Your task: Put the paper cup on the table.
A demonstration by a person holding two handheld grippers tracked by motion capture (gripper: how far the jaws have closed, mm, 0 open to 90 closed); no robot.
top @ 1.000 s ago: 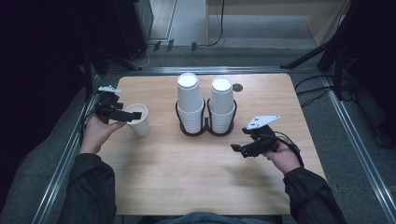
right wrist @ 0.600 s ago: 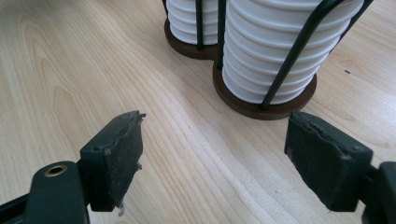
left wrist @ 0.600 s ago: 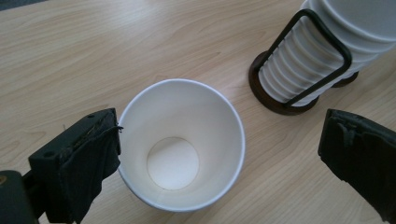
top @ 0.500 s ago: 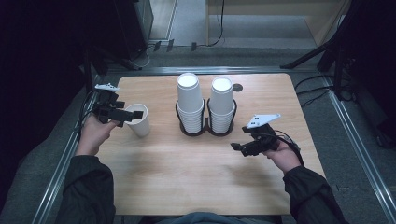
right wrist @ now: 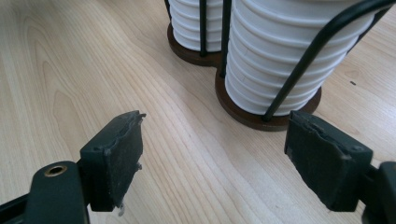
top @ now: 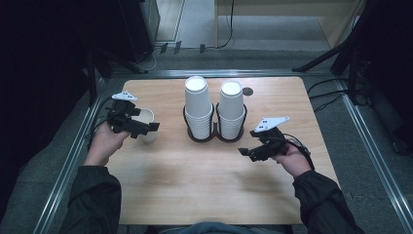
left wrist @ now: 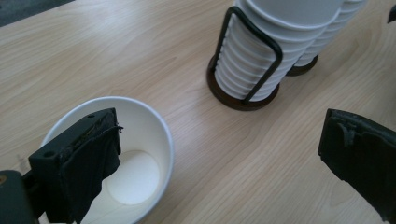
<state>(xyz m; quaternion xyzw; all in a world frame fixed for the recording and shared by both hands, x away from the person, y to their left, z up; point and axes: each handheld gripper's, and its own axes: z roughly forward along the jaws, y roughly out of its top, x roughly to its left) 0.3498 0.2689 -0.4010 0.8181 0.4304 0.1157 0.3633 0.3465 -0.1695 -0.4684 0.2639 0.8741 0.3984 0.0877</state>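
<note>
At the left of the wooden table point(top: 160, 195), the left gripper point(top: 142, 126) hangs over a single white paper cup point(top: 147, 127) that stands upright near the table's left edge. In the left gripper view its jaws are spread wide: one black pad reaches over the cup's point(left wrist: 135, 154) open mouth, with the rim passing beneath it, while the other pad sits well out to the side above bare wood, so nothing is clamped. Whether the near pad actually touches the rim cannot be told. In the middle of the table a black wire holder point(top: 215, 136) with two round bases carries two tall stacks of white cups, the left stack point(top: 197, 105) and the right stack point(top: 231, 107) side by side. To the right, the right gripper point(top: 246, 152) is held low above the tabletop, pointing toward the holder. Its jaws stand wide apart with only wood grain between them, and the nearer stack point(right wrist: 285, 56) rises just beyond its pads.
</note>
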